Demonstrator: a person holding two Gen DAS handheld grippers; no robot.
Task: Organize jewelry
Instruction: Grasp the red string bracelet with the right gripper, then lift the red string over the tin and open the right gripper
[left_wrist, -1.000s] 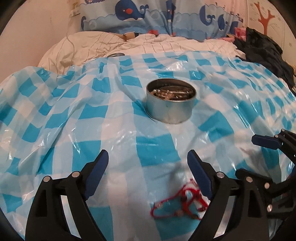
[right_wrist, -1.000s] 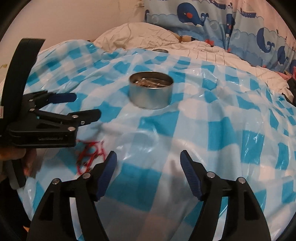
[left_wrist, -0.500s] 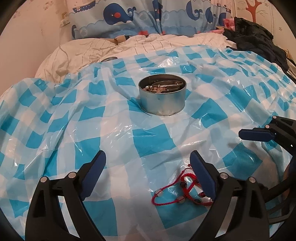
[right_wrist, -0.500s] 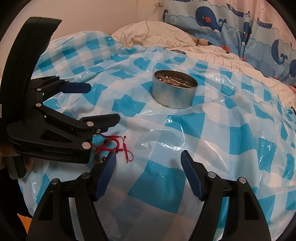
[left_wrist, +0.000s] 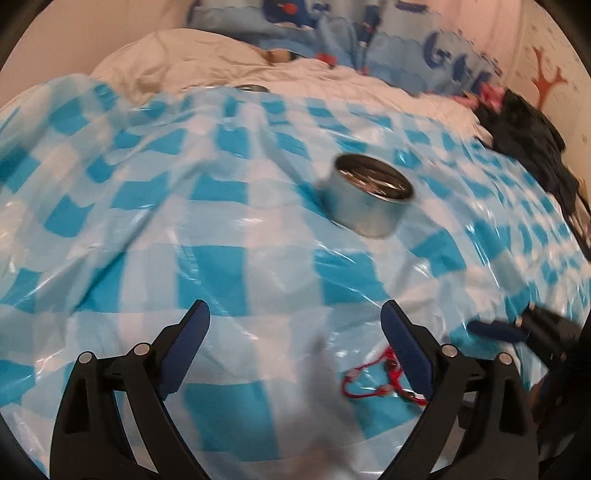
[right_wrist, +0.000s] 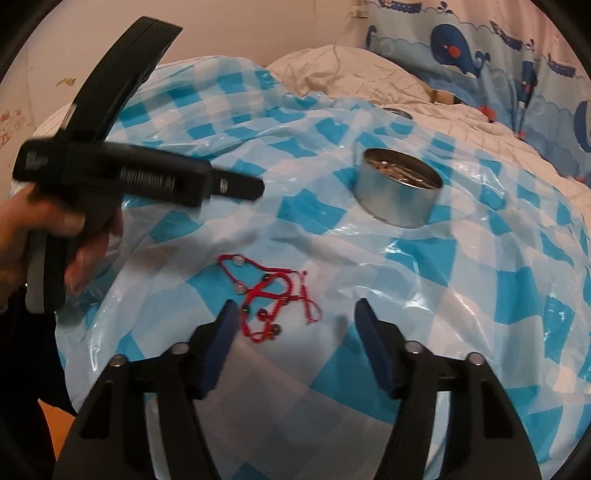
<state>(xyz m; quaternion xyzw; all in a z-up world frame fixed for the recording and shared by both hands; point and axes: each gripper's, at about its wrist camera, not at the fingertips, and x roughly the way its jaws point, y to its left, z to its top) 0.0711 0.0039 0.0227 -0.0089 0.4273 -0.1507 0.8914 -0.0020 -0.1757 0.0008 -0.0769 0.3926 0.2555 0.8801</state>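
A red beaded cord bracelet (right_wrist: 269, 295) lies on the blue-and-white checked plastic sheet (right_wrist: 424, 258). It sits just in front of my right gripper (right_wrist: 291, 321), which is open, with the cord by its left finger. A round metal tin (right_wrist: 399, 192) holding silvery pieces stands beyond it. In the left wrist view the bracelet (left_wrist: 373, 376) lies by the right finger of my open, empty left gripper (left_wrist: 295, 325), and the tin (left_wrist: 369, 199) stands farther off. The left gripper also shows from the side in the right wrist view (right_wrist: 236, 188), above the sheet.
The sheet covers a bed with a cream quilt (right_wrist: 351, 74) and whale-print pillows (right_wrist: 480, 44) behind. A small metal lid (right_wrist: 397, 112) lies at the sheet's far edge. Dark clothing (left_wrist: 528, 133) is piled at the right. The sheet's front edge drops off near me.
My right gripper has moved left and closer, so the bracelet now lies just in front of its fingers. My left gripper has swung away to the left and lifted; its view is blurred.
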